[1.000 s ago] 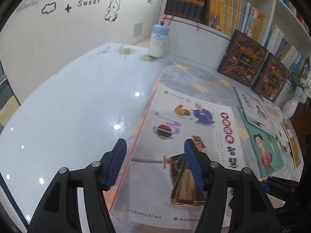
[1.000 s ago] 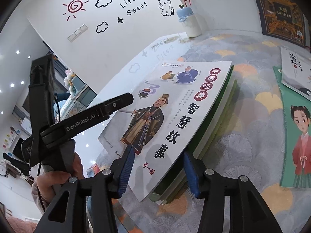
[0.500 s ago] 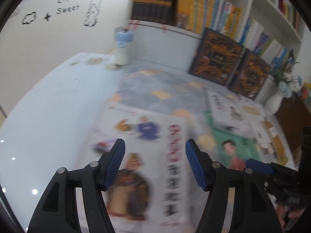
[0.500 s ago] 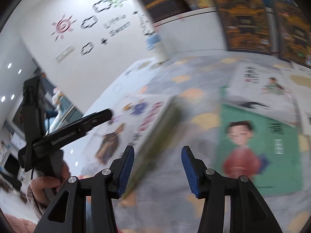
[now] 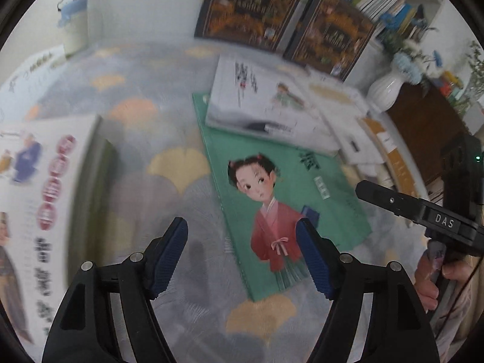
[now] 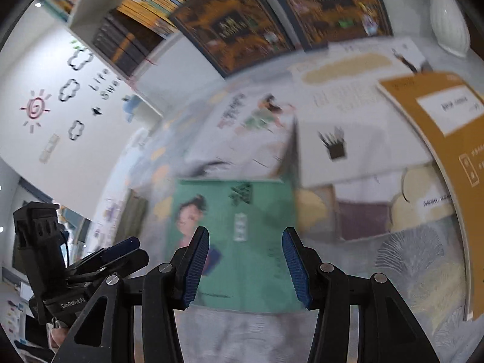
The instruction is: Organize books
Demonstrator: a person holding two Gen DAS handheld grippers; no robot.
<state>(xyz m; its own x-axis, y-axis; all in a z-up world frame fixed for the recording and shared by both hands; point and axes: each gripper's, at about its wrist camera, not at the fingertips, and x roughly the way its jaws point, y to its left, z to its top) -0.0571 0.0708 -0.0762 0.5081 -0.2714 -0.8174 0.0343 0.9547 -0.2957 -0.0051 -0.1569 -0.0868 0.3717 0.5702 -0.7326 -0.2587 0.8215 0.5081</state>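
A green book (image 5: 284, 193) with a girl in a red robe lies flat on the patterned cloth; it also shows in the right wrist view (image 6: 242, 242). My left gripper (image 5: 242, 260) is open and empty, hovering over the green book's near left corner. My right gripper (image 6: 245, 267) is open and empty above the green book's near edge. A stack of books (image 5: 45, 211) with a white illustrated cover lies at the left. A white book (image 5: 257, 99) overlaps the green book's far end. More white books (image 6: 357, 151) and a brown book (image 6: 447, 157) lie to the right.
Two dark ornate books (image 5: 251, 9) lean against the shelf at the back. A white vase (image 5: 384, 90) stands at the back right. A blue-capped bottle (image 5: 72, 27) stands at the back left. The other gripper's body (image 5: 438, 220) is at the right.
Both grippers have swung right, away from the stack with the white cover, and now hover over the green book. Both stayed open. The frames are motion-blurred.
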